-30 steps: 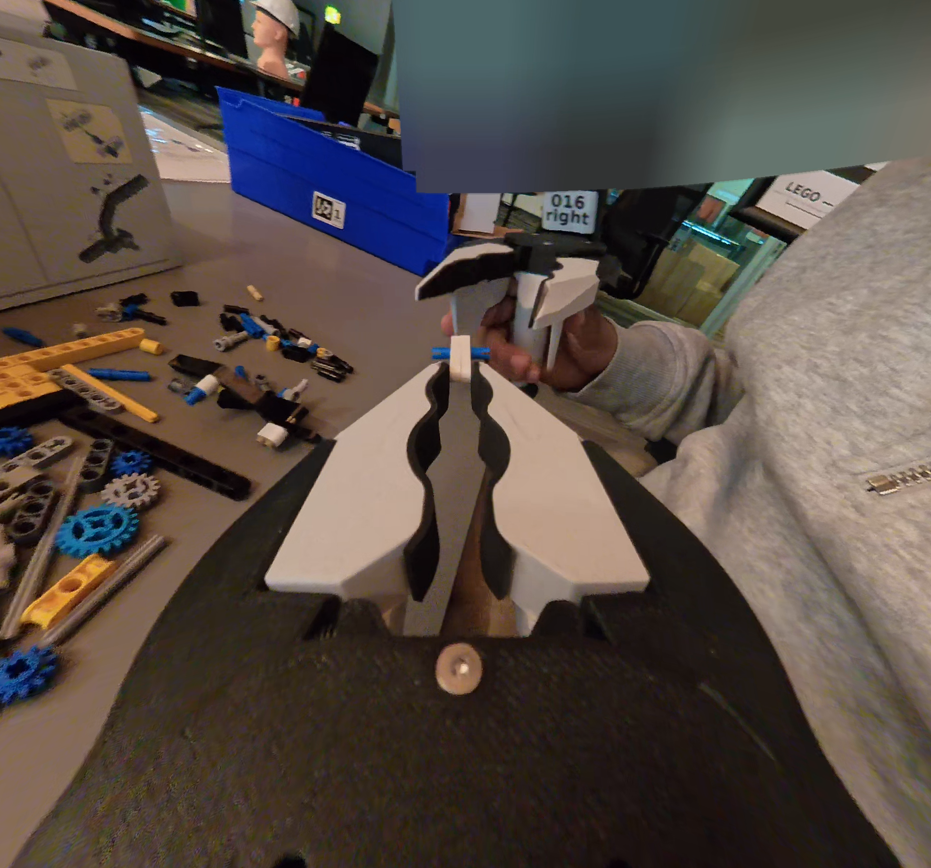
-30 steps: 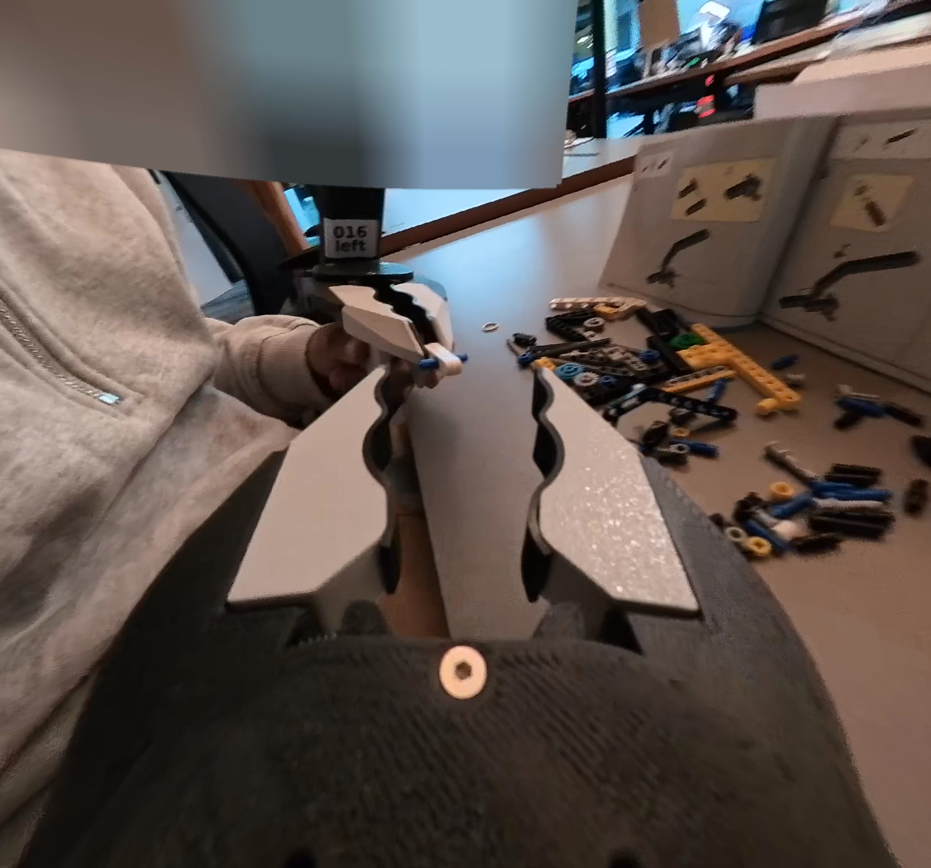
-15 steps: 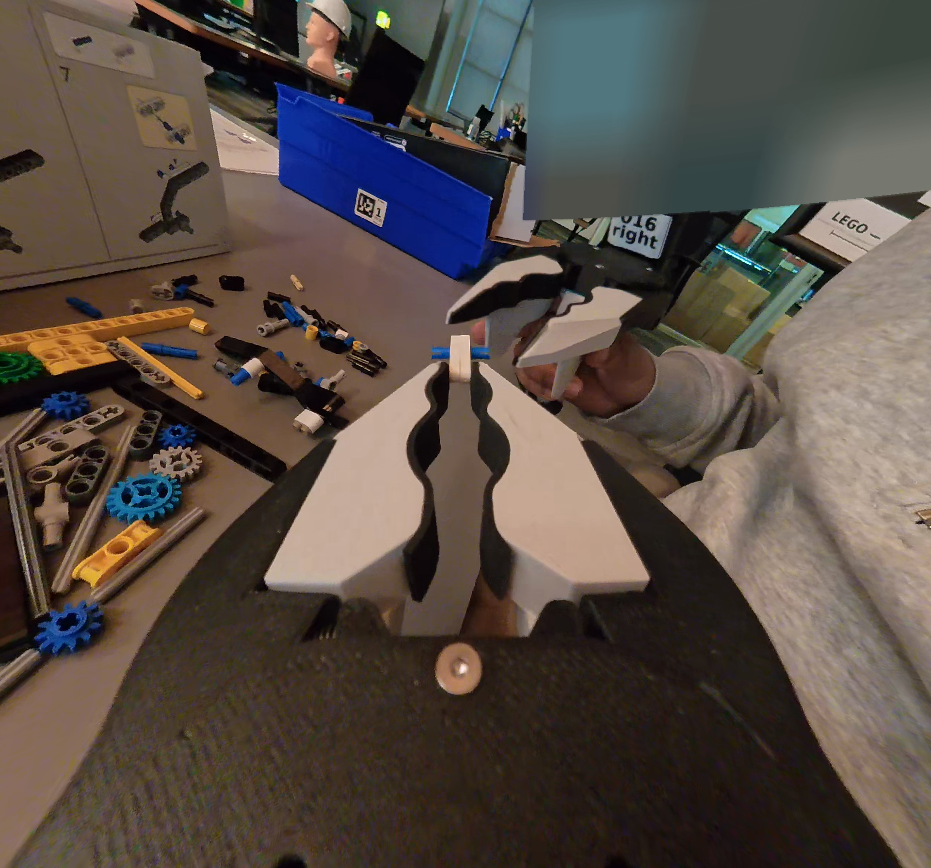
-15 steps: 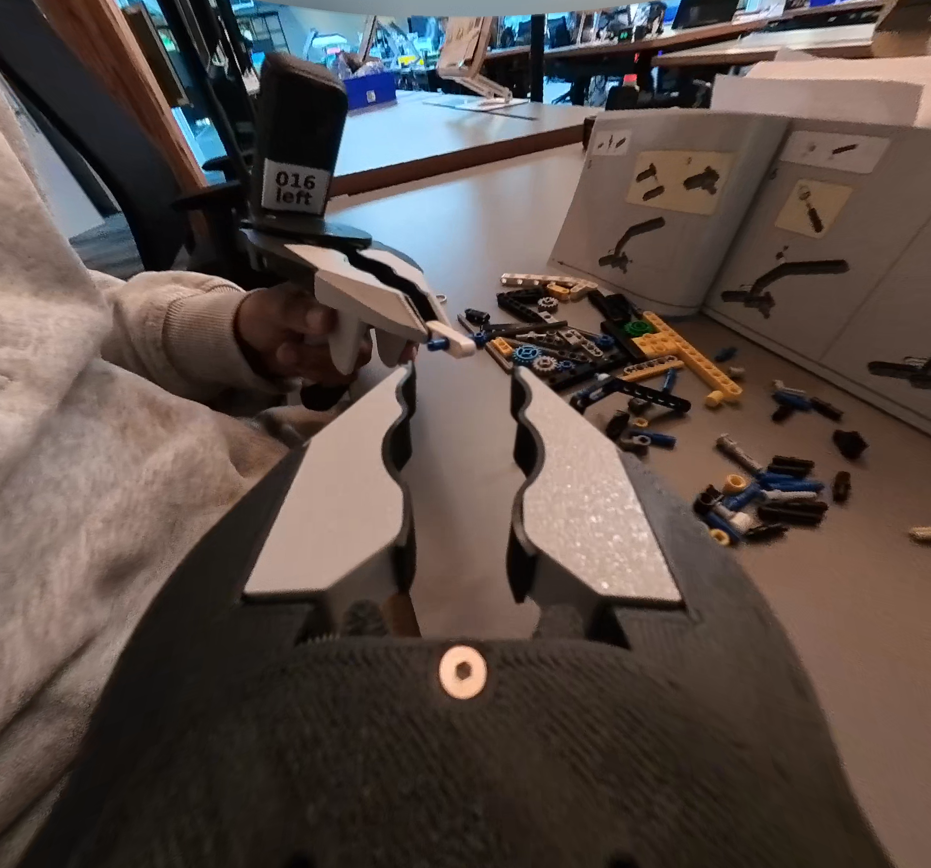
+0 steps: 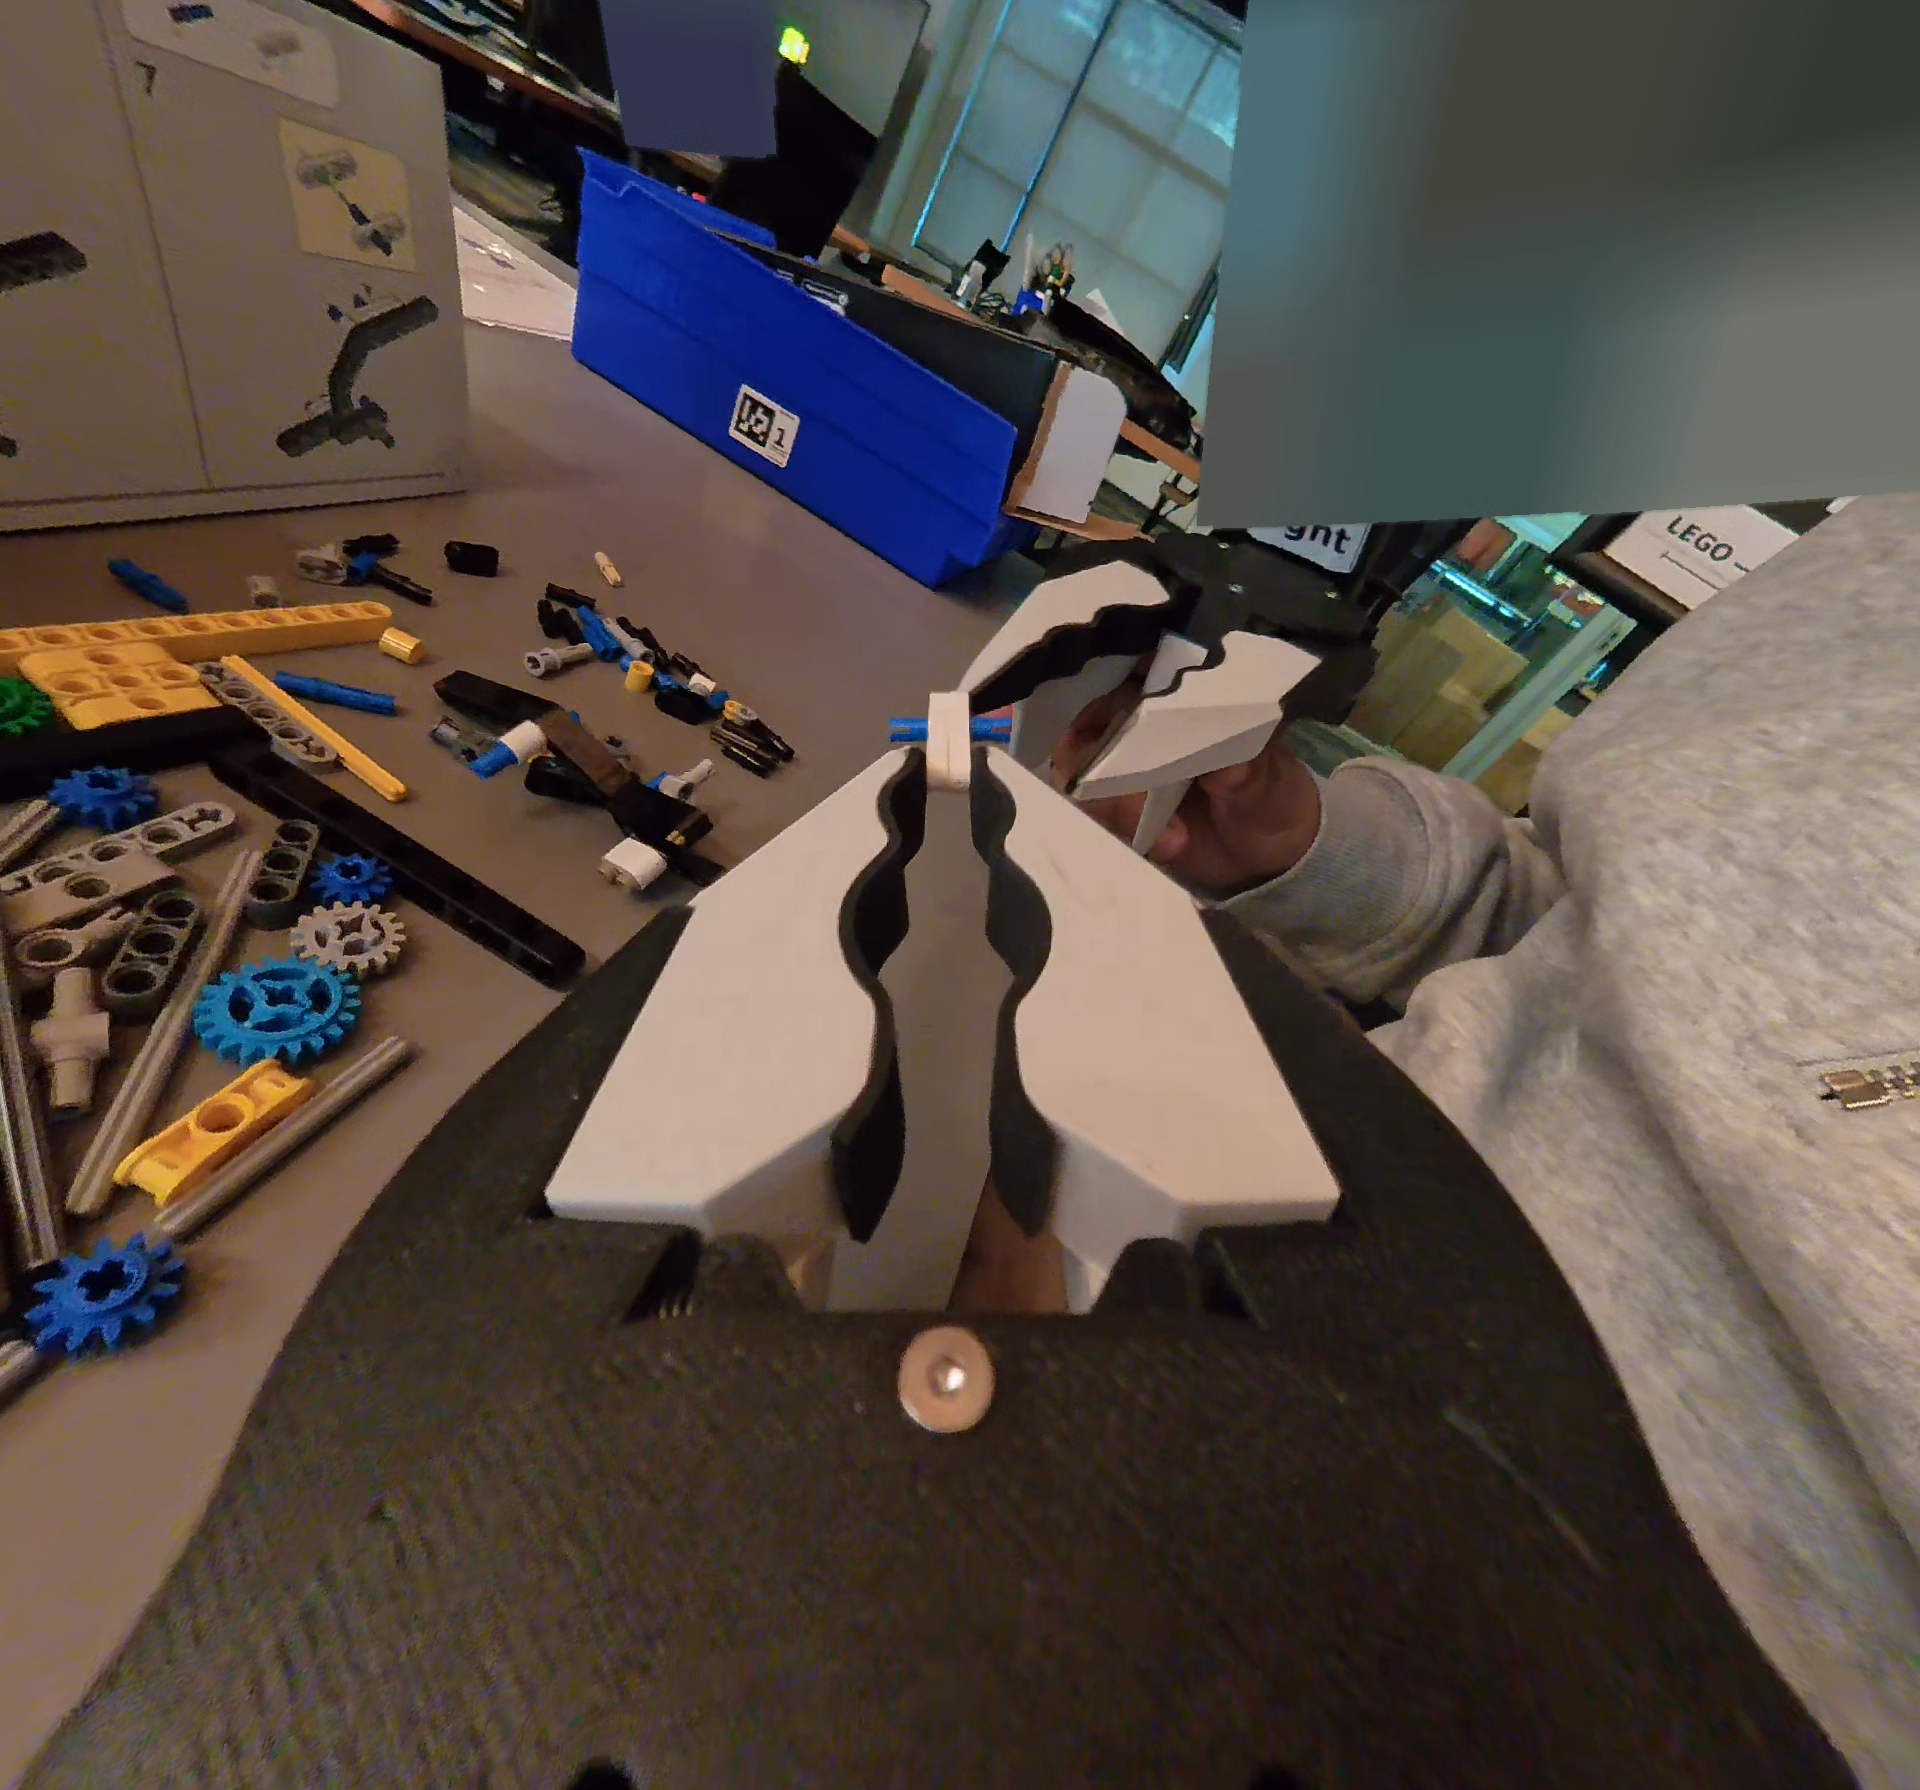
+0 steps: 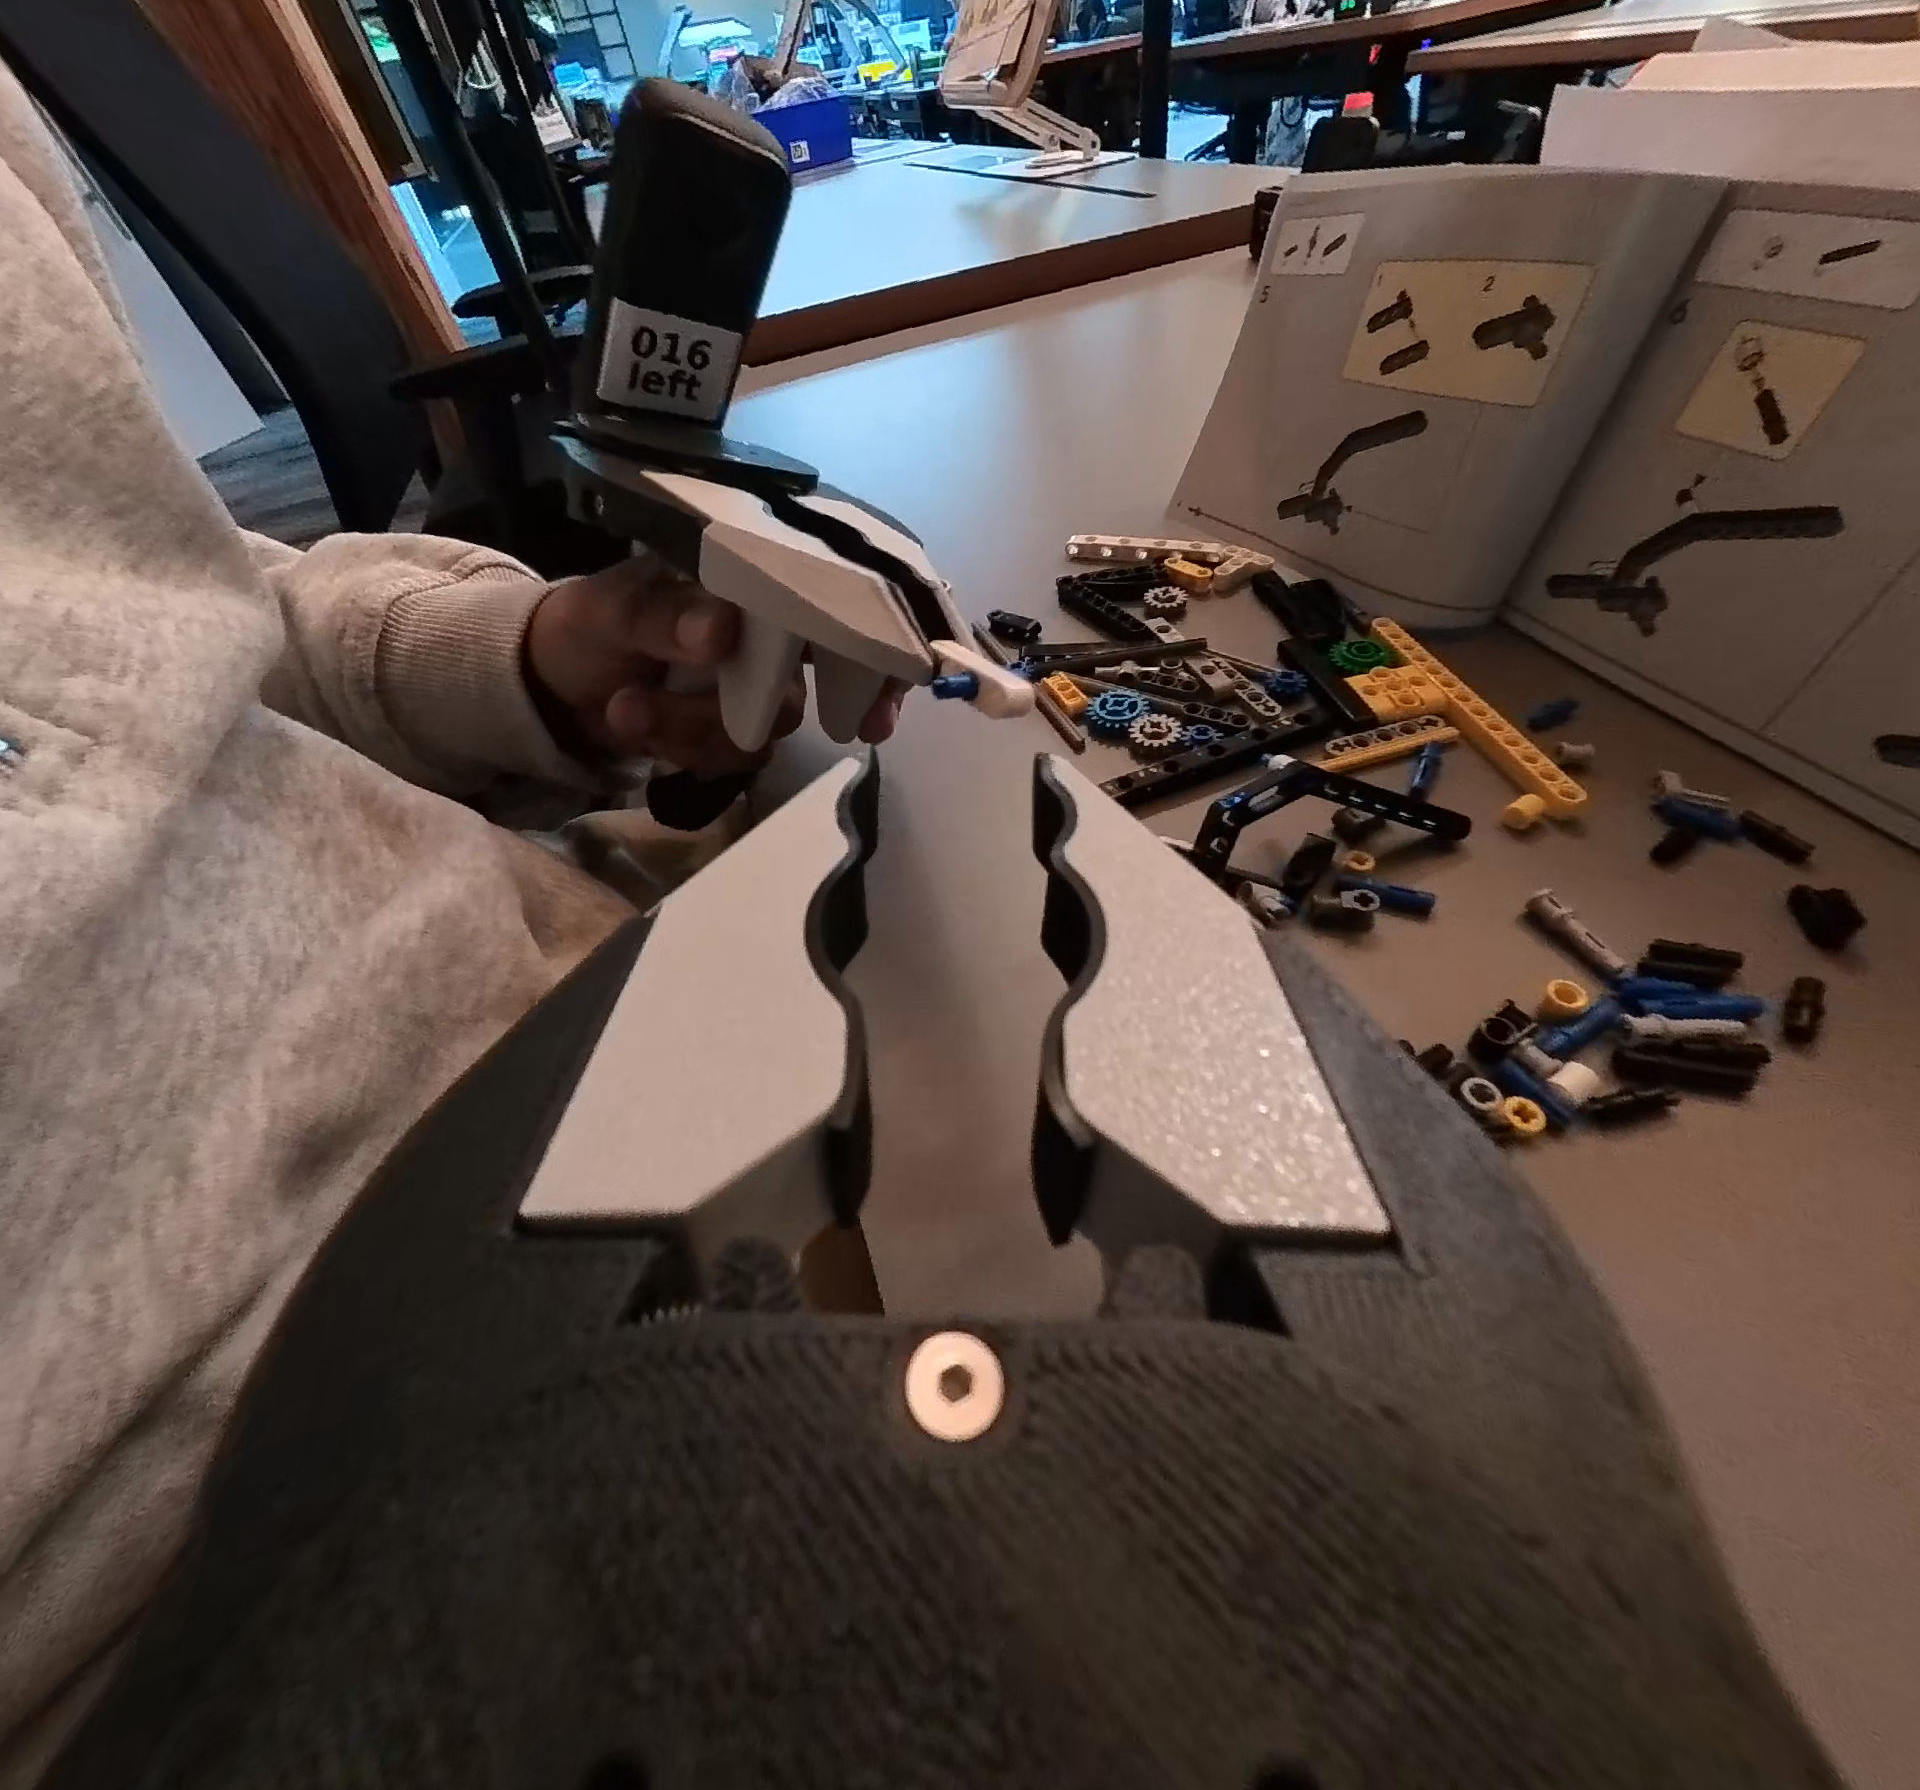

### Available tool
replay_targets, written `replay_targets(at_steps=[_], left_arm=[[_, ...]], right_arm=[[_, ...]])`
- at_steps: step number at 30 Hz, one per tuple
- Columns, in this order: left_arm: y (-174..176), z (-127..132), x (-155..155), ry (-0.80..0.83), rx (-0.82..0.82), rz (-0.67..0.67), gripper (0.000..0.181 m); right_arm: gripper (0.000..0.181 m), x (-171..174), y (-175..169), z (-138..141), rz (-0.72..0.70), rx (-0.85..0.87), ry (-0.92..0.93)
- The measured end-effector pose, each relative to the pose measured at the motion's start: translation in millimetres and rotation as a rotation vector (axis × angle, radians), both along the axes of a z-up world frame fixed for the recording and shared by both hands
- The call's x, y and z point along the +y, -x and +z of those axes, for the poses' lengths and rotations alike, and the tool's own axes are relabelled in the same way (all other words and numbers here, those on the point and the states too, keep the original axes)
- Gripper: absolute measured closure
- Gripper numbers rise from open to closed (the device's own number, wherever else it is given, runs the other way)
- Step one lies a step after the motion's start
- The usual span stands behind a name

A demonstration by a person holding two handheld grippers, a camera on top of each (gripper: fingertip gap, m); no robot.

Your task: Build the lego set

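Your left gripper is clamped at its fingertips on a small white connector with a blue pin through it crosswise, held in the air above the table. Your right gripper has its fingers apart, nothing between them; it points toward the left one, tips close to the white connector but not touching. To the side, loose parts lie scattered on the table: blue gears, grey axles, a long black beam and a yellow beam. Behind them stand open instruction pages, and farther off a blue bin.
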State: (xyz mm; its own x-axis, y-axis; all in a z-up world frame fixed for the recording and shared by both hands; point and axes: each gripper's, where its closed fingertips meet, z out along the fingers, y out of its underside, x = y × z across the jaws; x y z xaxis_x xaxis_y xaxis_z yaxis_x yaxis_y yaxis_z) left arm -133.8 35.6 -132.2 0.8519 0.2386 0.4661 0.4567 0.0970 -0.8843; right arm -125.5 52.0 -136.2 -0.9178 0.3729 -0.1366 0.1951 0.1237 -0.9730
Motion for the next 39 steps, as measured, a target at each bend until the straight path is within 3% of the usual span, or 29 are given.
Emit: replay_targets(at_steps=[17,20,39], left_arm=[[6.9,3.4,-3.3,-0.055,-0.056,0.017,0.175],[8.4,3.7,-4.2,-0.063,-0.067,0.021,0.175],[7.1,1.7,-1.6,-0.041,-0.052,0.024,0.175]], right_arm=[[0.150,6.8,11.3,0.4,-0.013,-0.132,0.069],[0.178,9.6,15.9,0.5,-0.035,-0.157,0.085],[0.172,10.6,14.9,3.0,-0.014,-0.182,0.117]])
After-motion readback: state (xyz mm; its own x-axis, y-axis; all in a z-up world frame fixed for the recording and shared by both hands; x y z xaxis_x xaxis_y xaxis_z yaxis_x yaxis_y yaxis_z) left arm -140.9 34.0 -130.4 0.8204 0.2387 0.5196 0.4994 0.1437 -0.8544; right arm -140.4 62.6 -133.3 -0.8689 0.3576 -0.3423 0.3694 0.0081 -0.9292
